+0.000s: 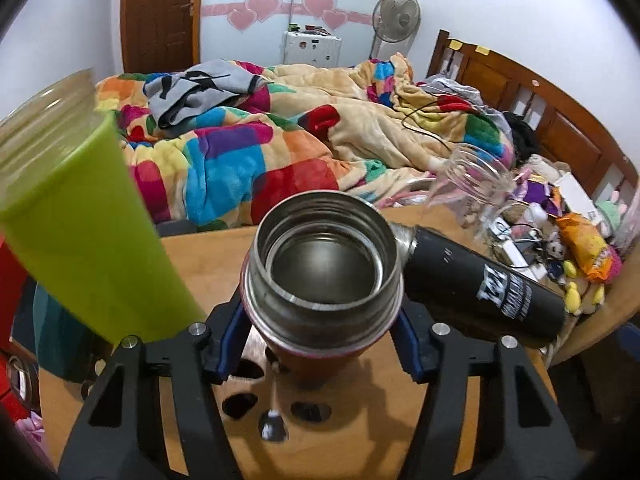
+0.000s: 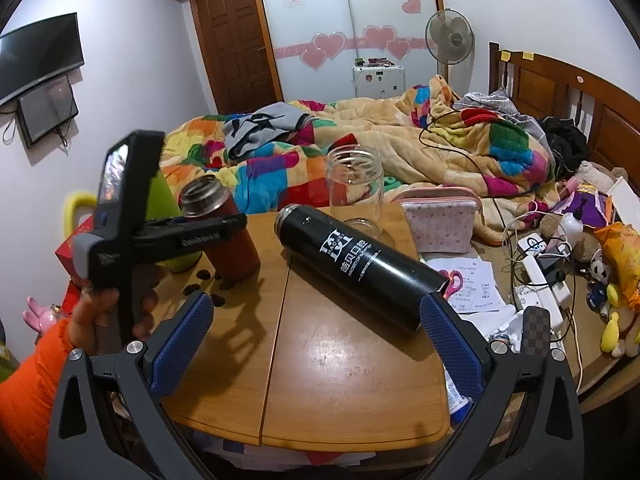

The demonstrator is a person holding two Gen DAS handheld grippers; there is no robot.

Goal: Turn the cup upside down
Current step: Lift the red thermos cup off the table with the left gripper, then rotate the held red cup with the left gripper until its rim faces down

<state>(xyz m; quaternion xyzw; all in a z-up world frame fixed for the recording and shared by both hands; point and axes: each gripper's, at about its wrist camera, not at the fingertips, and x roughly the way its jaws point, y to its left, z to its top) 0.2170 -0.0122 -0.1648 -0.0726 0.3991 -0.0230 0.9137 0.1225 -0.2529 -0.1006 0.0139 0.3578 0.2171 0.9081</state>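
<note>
A red steel-lined cup point(image 1: 324, 276) stands upright, mouth up, on the wooden table point(image 1: 208, 264). My left gripper point(image 1: 320, 340) is shut on the cup's body just below its metal rim. In the right wrist view the same cup point(image 2: 224, 228) stands at the table's left with the left gripper point(image 2: 192, 236) clamped across it. My right gripper point(image 2: 316, 336) is open and empty, low over the table's front, with its right blue pad point(image 2: 452, 340) beside the base of a black flask point(image 2: 360, 264).
The black flask point(image 1: 480, 284) lies on its side. A clear glass jar point(image 2: 356, 188) stands upright behind it. A tall green tumbler point(image 1: 80, 216) stands left of the cup. A pink pouch point(image 2: 440, 220), papers and cables lie right. A bed with a colourful blanket point(image 2: 360, 148) is behind.
</note>
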